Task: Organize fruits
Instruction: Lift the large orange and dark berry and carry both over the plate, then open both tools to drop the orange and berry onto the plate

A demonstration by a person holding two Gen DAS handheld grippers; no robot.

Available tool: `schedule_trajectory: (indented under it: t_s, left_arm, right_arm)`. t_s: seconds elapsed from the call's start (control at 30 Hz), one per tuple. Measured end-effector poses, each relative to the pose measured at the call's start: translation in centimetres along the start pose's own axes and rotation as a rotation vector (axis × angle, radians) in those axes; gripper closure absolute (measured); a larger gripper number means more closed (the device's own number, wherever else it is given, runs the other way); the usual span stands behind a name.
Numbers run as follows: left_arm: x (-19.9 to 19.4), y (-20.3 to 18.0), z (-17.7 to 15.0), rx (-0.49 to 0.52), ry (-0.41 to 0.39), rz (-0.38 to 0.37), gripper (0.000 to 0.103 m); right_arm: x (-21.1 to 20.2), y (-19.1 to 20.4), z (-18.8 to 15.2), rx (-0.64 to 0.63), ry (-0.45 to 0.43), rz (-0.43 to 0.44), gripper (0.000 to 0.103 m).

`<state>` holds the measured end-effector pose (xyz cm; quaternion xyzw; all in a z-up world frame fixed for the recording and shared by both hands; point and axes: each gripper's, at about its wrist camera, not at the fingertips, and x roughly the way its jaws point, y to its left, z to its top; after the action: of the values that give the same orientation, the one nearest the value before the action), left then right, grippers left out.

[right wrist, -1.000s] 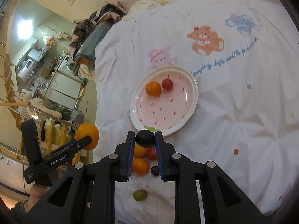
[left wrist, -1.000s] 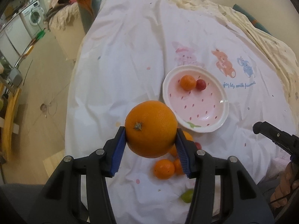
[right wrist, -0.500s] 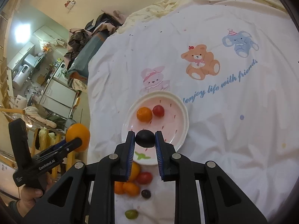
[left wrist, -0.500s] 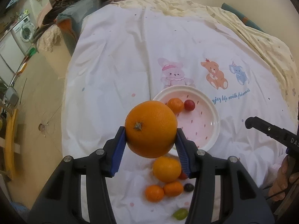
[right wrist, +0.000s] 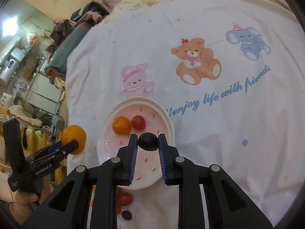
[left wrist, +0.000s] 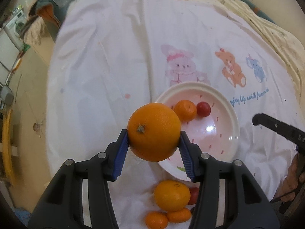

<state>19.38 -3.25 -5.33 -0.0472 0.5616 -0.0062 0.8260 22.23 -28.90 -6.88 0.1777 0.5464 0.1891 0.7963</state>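
Orange (left wrist: 154,132) clamped in left claw (left wrist: 153,148), over plate (left wrist: 231,114) edge.

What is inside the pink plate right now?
In the plate lie a small orange mandarin and a red cherry tomato, side by side near its far rim. Its near part is partly hidden by the right gripper and the dark fruit it holds.

Two large oranges (left wrist: 154,131), three small mandarins (left wrist: 185,110), two red tomatoes (left wrist: 203,109), two dark round fruits (right wrist: 148,141), one plate (left wrist: 190,85).
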Motion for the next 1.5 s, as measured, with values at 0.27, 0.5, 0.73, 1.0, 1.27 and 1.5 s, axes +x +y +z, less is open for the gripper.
schedule_trajectory:
  t_s: [0.27, 0.5, 0.73, 1.0, 1.27, 1.5]
  left_arm:
    - [2.9, -2.7, 0.2, 0.076, 0.039, -0.023, 0.055]
    - [4.4, -4.0, 0.2, 0.138, 0.045, 0.015, 0.055]
    - [4.7, -3.7, 0.5, 0.096, 0.033, 0.001, 0.054]
    - [5.0, -3.1, 0.2, 0.080, 0.043, -0.005, 0.052]
    - [5.1, -3.0, 0.2, 0.085, 0.062, -0.001, 0.051]
    - [4.4, -3.1, 0.2, 0.094, 0.017, 0.038, 0.029]
  right_arm:
    - [3.0, -0.8, 0.5, -0.002, 0.061, -0.036, 0.080]
    - [4.1, -1.4, 0.1, -0.006, 0.097, -0.064, 0.080]
    - [4.4, -1.8, -0.2, 0.010, 0.118, -0.063, 0.079]
    - [4.4, -1.7, -0.1, 0.014, 0.118, -0.054, 0.078]
    - [4.1, -1.7, 0.4, 0.039, 0.099, -0.025, 0.067]
    - [3.6, -1.5, 0.6, 0.037, 0.076, -0.025, 0.042]
